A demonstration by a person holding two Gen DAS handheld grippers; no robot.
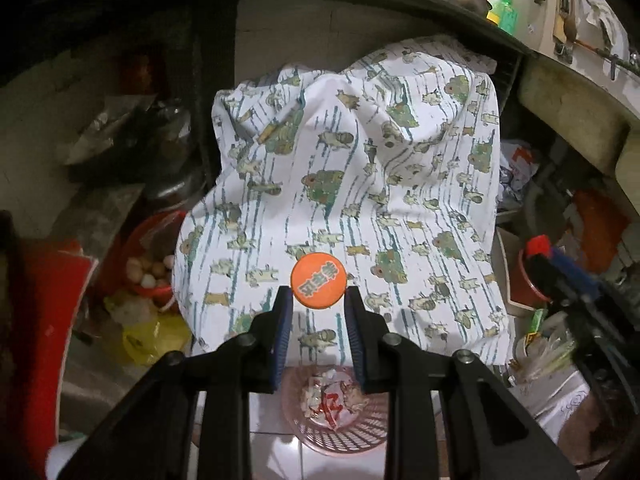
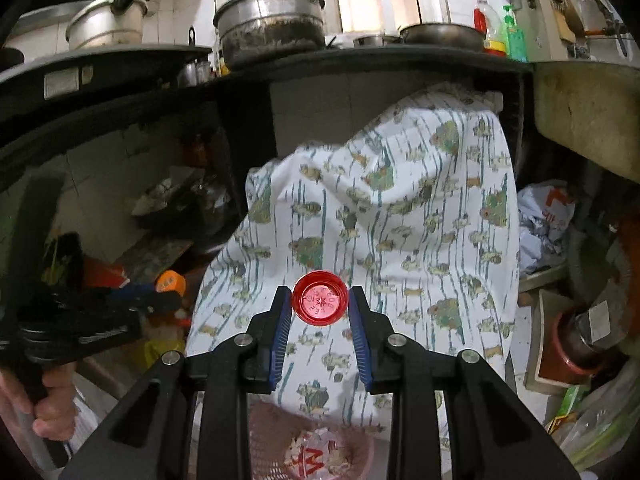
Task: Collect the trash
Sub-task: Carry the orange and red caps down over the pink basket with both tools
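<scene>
My left gripper (image 1: 319, 294) is shut on an orange bottle cap (image 1: 318, 280) with printed characters, pinched between the blue pads. My right gripper (image 2: 319, 300) is shut on a red translucent bottle cap (image 2: 320, 298), hollow side toward the camera. Both caps hang in the air in front of a patterned white cloth (image 1: 360, 184). A pink mesh basket (image 1: 340, 436) with crumpled wrappers stands on the tiled floor, low between the fingers; in the right wrist view the pink basket (image 2: 312, 456) sits low too. The left gripper with its orange cap (image 2: 170, 282) shows at the left of the right wrist view.
The cloth (image 2: 380, 220) drapes over something under a dark counter (image 2: 360, 64) bearing metal pots (image 2: 272, 24) and bottles (image 2: 516, 36). Clutter fills both sides: a red bowl (image 1: 152, 256), yellow bag (image 1: 156, 336), red pot (image 2: 572, 344). A hand (image 2: 52, 404) grips the other handle.
</scene>
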